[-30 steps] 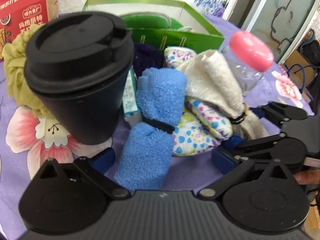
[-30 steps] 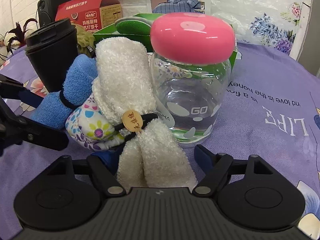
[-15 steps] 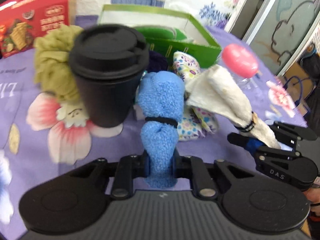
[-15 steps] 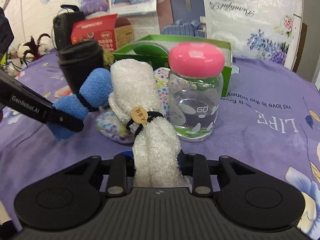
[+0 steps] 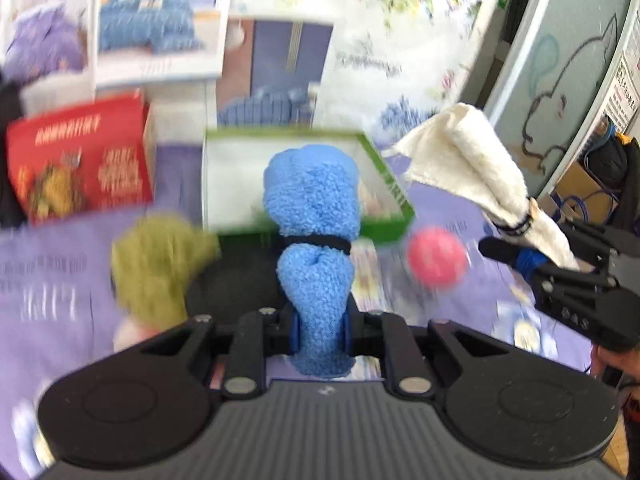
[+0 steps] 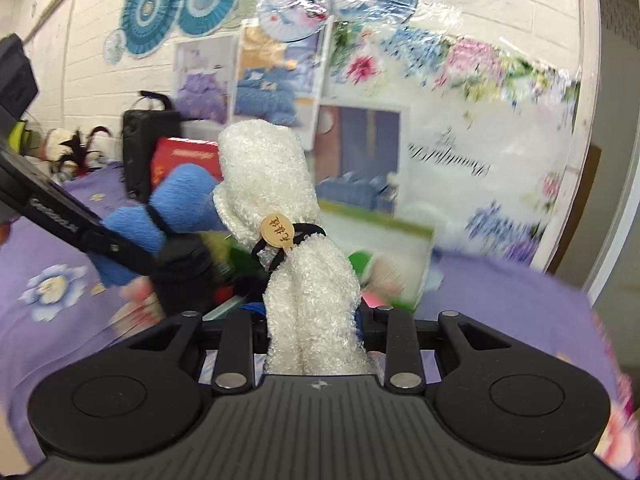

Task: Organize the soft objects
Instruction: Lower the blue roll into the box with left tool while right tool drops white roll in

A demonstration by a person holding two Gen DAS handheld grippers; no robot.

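A person holds two grippers above a table draped in purple cloth [image 5: 48,264]. The left gripper [image 5: 320,334] has its jaws closed tight on the lower end of a blue towel roll [image 5: 314,216], bound at its waist by a black band; the roll stands up ahead of the jaws. The right gripper [image 6: 314,336] clamps its jaws narrowly on the tail of a white towel roll [image 6: 266,176], tied with a black band and a small wooden tag [image 6: 277,232].

Beyond both sets of jaws and lower down sits an open green box [image 5: 280,184]. It looks like the likely place for the towels. Carrying them well probably means keeping each grip firm and low on the roll, holding the two bundles apart, and lowering each inside the box walls before letting go, since the floppy upper ends could catch the rim.
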